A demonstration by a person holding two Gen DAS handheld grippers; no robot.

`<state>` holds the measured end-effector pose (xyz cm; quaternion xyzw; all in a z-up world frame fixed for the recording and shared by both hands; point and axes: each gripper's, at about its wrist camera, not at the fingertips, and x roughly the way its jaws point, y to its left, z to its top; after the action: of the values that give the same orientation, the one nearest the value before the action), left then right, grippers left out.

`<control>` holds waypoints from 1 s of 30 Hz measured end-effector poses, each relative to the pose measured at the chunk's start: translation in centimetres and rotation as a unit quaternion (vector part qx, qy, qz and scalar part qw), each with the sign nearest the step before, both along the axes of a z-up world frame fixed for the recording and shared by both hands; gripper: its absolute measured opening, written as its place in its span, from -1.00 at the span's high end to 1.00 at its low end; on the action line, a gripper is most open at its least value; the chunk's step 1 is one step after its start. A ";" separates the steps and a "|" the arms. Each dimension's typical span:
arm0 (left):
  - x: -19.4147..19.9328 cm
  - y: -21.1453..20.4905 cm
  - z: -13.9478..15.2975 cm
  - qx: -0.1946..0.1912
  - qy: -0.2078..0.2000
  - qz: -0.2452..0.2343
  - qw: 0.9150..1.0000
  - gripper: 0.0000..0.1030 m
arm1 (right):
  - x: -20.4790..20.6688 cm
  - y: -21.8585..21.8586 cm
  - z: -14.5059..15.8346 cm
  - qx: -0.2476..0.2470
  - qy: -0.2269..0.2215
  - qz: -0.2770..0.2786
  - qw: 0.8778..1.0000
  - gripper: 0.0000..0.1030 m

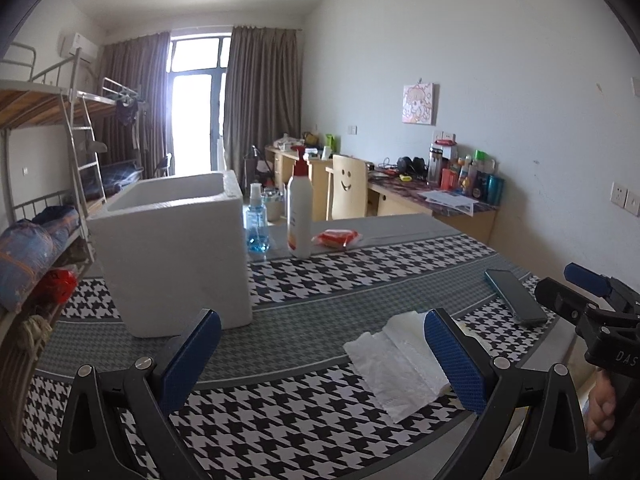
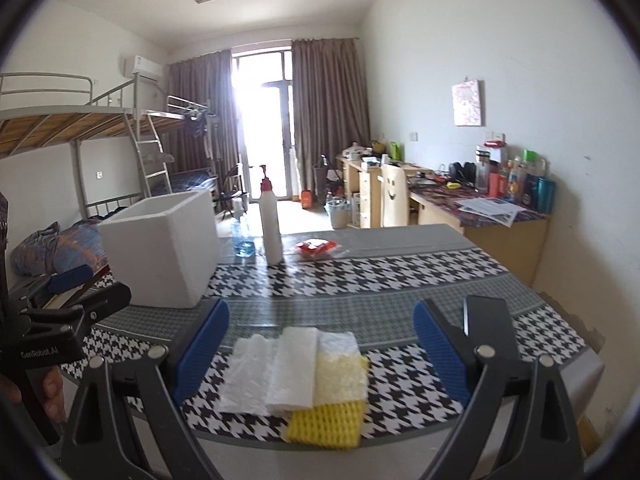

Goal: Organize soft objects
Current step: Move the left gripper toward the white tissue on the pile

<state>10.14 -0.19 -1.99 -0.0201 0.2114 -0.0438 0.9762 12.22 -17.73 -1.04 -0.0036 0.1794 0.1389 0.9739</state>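
white foam box (image 1: pixel 172 252), tissue (image 1: pixel 400 368), phone (image 1: pixel 516 296)

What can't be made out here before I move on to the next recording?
- White foam box: its inside is hidden by its own walls, both views.
- Yellow mesh pad: upper part covered by white sheets, right wrist view.
- Phone: mostly behind a finger, right wrist view.

We read two markings, both on gripper bodies. The left gripper (image 2: pixel 76 280), seen from the right wrist camera, carries "GenRobot.AI" in pale letters. The right gripper (image 1: pixel 576 286), seen from the left wrist camera, shows "DAS", cut off at the frame's edge.
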 end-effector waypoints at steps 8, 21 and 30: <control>0.8 -1.7 -1.3 0.016 0.026 -0.031 0.999 -0.98 | 0.2 -0.7 -1.8 -0.012 0.021 -0.001 1.000 -0.85; 2.8 -3.3 -3.8 0.016 0.085 -0.044 0.995 -0.98 | 1.8 -0.6 -4.5 -0.025 0.072 0.000 0.997 -0.85; 4.7 -4.4 -5.2 0.012 0.122 -0.037 0.992 -0.98 | 2.2 -1.1 -5.1 -0.025 0.090 -0.006 0.996 -0.85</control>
<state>14.85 -4.56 -7.16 -0.0061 0.3304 -0.0744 0.9409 14.43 -18.86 -6.11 -0.0143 0.2702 0.1283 0.9541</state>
